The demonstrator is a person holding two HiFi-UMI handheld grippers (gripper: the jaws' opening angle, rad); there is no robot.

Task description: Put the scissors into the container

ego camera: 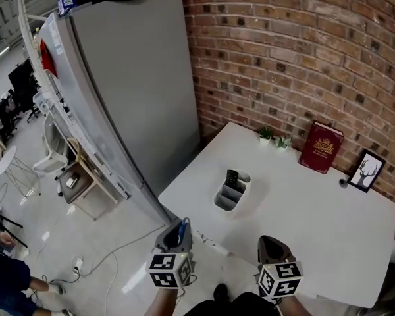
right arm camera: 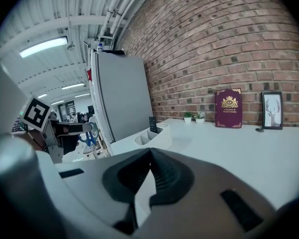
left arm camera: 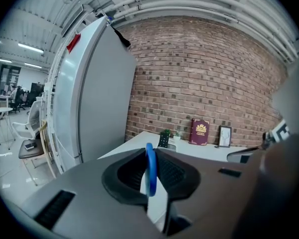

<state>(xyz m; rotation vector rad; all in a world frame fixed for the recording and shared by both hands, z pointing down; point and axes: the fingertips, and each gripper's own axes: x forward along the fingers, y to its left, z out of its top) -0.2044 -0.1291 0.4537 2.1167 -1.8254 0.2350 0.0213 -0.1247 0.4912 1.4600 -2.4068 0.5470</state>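
Observation:
My left gripper [ego camera: 178, 237] is shut on the blue-handled scissors [left arm camera: 150, 176], whose blue handle loop stands between the jaws; the same scissors [ego camera: 182, 231] and scissors [right arm camera: 91, 133] show in the head and right gripper views. It hangs off the table's near left edge. The container [ego camera: 232, 192], a white divided caddy with a dark remote-like item in its far slot, stands on the white table [ego camera: 316, 222] ahead; the container [right arm camera: 153, 136] and container [left arm camera: 167, 142] also show in both gripper views. My right gripper [ego camera: 271, 245] is shut with nothing in it, over the table's near edge.
A grey fridge [ego camera: 118, 91] stands left of the table against the brick wall. At the table's back are two small potted plants [ego camera: 274, 137], a dark red book [ego camera: 321, 147] and a framed deer picture [ego camera: 367, 170]. Cables and a chair are on the floor at left.

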